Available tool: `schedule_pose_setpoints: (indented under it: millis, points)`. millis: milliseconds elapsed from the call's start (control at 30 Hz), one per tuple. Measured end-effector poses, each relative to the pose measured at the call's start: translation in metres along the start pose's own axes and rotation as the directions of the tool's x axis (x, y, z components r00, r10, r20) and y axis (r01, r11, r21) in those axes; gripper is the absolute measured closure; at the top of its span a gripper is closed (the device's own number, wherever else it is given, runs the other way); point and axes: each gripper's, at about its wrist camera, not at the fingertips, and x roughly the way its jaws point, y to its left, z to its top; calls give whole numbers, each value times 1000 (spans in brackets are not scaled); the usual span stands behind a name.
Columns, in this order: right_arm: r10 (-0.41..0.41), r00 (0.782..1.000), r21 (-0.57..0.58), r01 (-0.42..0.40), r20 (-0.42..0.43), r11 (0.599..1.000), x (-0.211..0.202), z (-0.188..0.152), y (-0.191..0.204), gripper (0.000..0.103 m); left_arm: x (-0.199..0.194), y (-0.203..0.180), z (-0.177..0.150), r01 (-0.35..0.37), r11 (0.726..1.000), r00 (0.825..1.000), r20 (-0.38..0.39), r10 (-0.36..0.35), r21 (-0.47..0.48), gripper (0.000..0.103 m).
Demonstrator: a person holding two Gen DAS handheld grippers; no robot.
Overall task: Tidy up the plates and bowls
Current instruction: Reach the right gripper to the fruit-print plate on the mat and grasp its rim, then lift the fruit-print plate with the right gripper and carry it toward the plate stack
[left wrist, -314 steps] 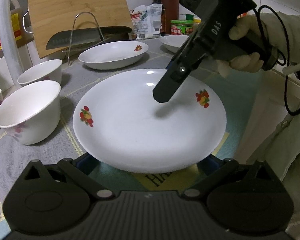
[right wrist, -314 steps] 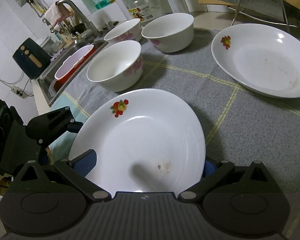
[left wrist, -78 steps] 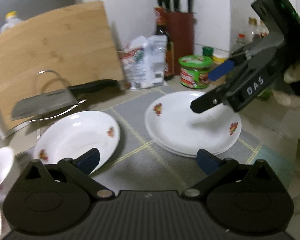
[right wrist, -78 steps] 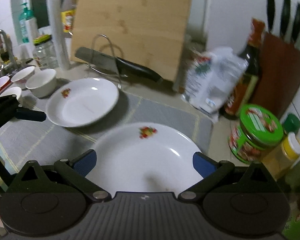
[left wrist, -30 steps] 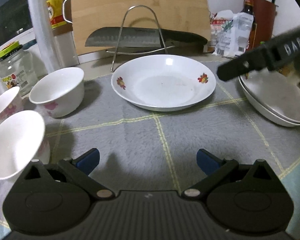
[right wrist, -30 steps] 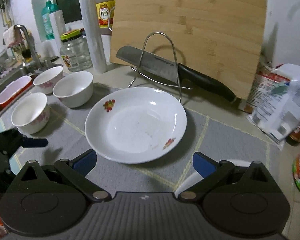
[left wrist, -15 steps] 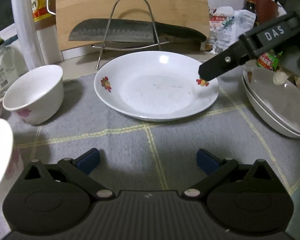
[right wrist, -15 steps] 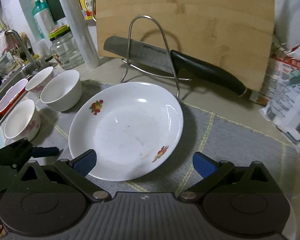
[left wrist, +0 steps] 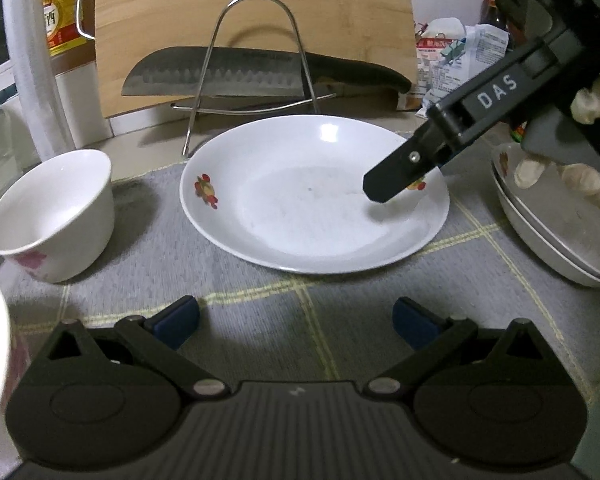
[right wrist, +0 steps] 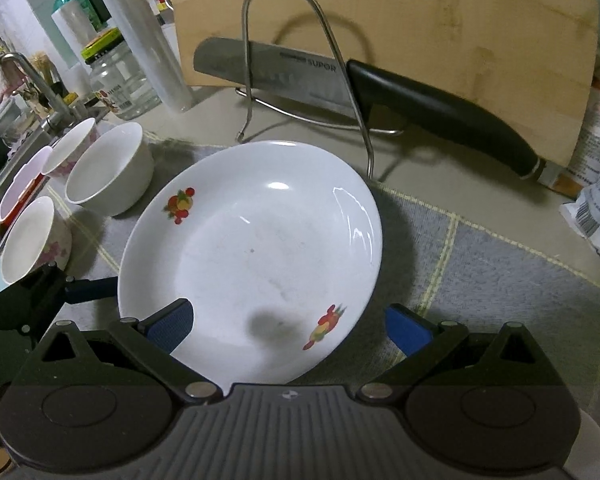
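Since half a second ago the right hand-held gripper [right wrist: 288, 330] has dropped in over the near rim of the loose plate [left wrist: 312, 196], its jaws spread wide with the rim between them but not yet pinched; the plate lies flat on the grey mat [left wrist: 340, 320] at the centre of the counter. The left hand-held gripper [left wrist: 296, 322] has drawn closer too, spread and empty, short of the plate's 6 o'clock edge. Judging by this, the plate is the next one to go on the stack [left wrist: 556, 240] of two at 3 o'clock. Three bowls [right wrist: 108, 168] wait at 9 o'clock, unsorted. The stack is cut off by the left view's edge and partly covered by the gloved hand [left wrist: 580, 160]; whether the right jaws touch the plate cannot be told.
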Motion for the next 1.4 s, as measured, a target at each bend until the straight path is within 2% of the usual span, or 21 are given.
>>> schedule_pose_setpoints:
  millis: [167, 767, 1400]
  points:
    - [23, 999, 21, -23, -25, 1000, 9, 4, -7, 0, 6, 6, 5, 14, 1000, 1000, 3, -14, 13, 0]
    - [74, 997, -26, -75, -17, 997, 29, 38, -16, 0, 20, 16, 14, 105, 989, 994, 26, -109, 104, 0]
    - [153, 988, -45, -153, -16, 987, 37, 57, -22, 0, 28, 20, 21, 141, 971, 988, 36, -150, 191, 0]
